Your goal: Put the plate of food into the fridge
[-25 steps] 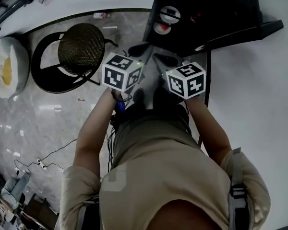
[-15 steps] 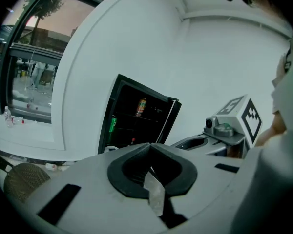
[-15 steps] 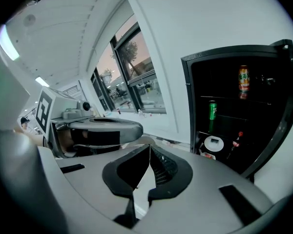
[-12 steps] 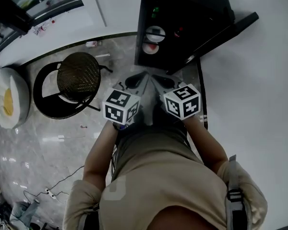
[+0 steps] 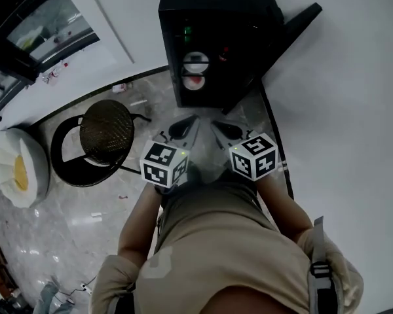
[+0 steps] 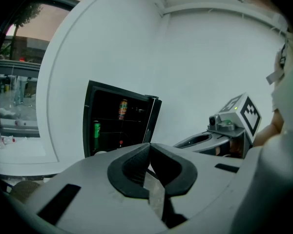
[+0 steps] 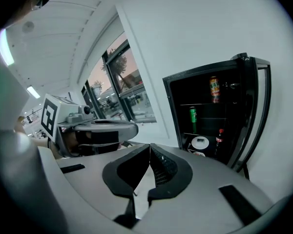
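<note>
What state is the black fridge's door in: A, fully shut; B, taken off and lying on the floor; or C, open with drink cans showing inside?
C: the fridge has its door swung open, and an orange can and a green can show on its shelves.

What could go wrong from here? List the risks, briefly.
1. The fridge door stands wide open, and both the left gripper and right gripper are shut and empty; walking off would likely leave it open.
2. Swinging the door shut with closed jaws might jolt the dark bottle standing close beside the white dish on the lower shelf.
3. The round chair sits near the person's left; a sidestep could catch it.
</note>
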`<state>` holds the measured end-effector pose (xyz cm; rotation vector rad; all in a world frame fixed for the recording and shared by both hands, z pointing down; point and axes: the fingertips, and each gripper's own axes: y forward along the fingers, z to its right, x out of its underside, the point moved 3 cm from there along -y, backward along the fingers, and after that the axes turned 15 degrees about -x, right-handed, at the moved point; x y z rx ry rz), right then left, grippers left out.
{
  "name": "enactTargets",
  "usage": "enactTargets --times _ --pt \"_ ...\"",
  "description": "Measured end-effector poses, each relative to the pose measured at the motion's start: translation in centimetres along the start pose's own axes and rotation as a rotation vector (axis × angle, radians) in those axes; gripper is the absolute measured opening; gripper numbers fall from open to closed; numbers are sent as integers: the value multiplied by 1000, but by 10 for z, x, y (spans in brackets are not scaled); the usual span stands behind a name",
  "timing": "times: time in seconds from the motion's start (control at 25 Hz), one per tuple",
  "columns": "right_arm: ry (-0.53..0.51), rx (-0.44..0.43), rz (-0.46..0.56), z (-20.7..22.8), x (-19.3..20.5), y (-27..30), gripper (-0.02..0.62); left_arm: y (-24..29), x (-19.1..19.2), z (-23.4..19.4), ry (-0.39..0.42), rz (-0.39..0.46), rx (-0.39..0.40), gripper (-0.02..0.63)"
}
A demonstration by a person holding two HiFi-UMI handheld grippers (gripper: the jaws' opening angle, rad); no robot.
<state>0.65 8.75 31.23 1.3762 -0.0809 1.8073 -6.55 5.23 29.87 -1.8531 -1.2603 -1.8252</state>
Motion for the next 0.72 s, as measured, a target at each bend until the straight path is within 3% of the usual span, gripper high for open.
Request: enactTargets --times 0.32,0.72 --pt "-12 -55 33 2 4 -43 23 11 -8 50 12 -7 14 12" --pt "-34 -97 40 7 18 -124 23 -1 -14 129 9 19 -25 12"
